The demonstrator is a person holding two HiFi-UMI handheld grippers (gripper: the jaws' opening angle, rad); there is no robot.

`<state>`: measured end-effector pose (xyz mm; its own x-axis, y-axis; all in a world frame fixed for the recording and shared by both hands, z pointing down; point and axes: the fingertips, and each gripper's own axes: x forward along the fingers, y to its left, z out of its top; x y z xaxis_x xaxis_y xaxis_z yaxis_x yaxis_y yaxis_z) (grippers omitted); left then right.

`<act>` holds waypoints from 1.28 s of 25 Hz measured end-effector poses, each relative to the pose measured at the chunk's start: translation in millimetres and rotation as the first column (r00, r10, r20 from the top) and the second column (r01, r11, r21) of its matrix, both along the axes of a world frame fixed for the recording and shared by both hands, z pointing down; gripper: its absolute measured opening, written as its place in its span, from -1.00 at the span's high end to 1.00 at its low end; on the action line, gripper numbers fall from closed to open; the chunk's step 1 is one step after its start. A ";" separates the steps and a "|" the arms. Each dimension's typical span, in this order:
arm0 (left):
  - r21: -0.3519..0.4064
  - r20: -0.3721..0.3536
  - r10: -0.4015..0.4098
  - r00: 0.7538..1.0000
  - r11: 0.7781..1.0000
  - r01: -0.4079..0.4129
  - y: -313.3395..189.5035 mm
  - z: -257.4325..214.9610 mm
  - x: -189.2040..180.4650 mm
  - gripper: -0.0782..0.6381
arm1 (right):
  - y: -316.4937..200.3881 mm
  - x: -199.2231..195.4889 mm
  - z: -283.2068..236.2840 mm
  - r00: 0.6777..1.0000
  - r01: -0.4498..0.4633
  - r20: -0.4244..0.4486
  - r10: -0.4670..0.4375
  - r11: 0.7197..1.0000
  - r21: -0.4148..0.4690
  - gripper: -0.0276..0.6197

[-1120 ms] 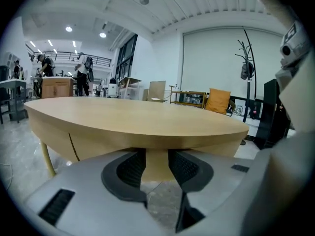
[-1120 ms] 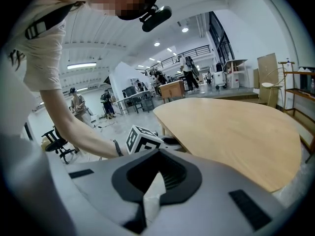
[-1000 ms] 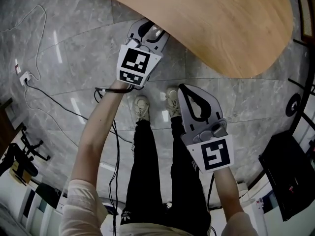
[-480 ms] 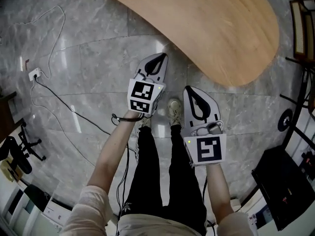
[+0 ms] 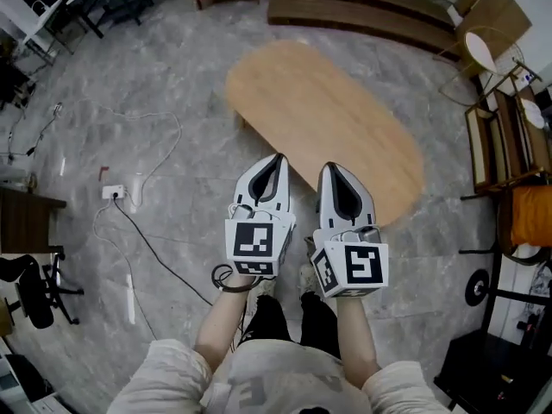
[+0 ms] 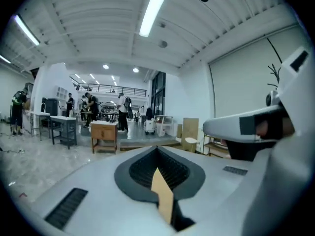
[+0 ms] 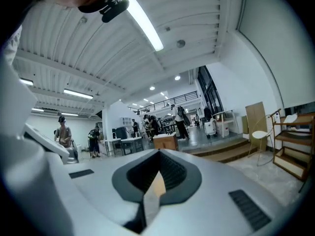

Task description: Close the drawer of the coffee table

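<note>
The oval wooden coffee table stands on the grey marble floor ahead of me, seen from above; no drawer shows from here. I hold both grippers raised side by side between me and the table's near edge, pointing out level across the room. My left gripper is shut with nothing between its jaws. My right gripper is shut too, and nothing is in it. Neither touches the table.
A white power strip with trailing cables lies on the floor at left. Wooden shelving and a round white stool stand at right, low wooden steps behind the table. A dark case sits at lower right. People stand far off.
Both grippers have come up from low by the table's edge to chest height and drawn together. The view has lifted, so the whole table now shows.
</note>
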<state>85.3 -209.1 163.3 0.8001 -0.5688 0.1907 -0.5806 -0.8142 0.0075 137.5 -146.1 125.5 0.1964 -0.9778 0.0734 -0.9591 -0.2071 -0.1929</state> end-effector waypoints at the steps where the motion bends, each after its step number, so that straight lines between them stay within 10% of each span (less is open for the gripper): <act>1: 0.009 -0.019 -0.013 1.000 1.000 0.013 11.6 -30.9 -11.4 0.76 | 10.7 -5.9 -28.7 1.000 -0.005 -0.001 0.005 1.000 0.023 0.91; 9: 0.114 -0.099 -0.089 0.991 0.988 0.100 87.1 -142.3 -87.0 0.76 | 75.7 -57.5 -118.6 0.993 0.117 -0.036 -0.115 0.990 0.073 0.91; 32: 0.135 -0.118 -0.155 0.981 0.976 0.170 117.5 -132.7 -92.3 0.76 | 106.8 -68.7 -89.3 0.963 0.250 -0.108 -0.248 0.968 0.008 0.91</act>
<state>-7.1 -91.5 30.6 0.7058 -0.7082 0.0161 -0.7075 -0.7058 -0.0342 68.8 -39.3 36.2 -0.0480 -0.9979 0.0439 -0.9950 0.0439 -0.0894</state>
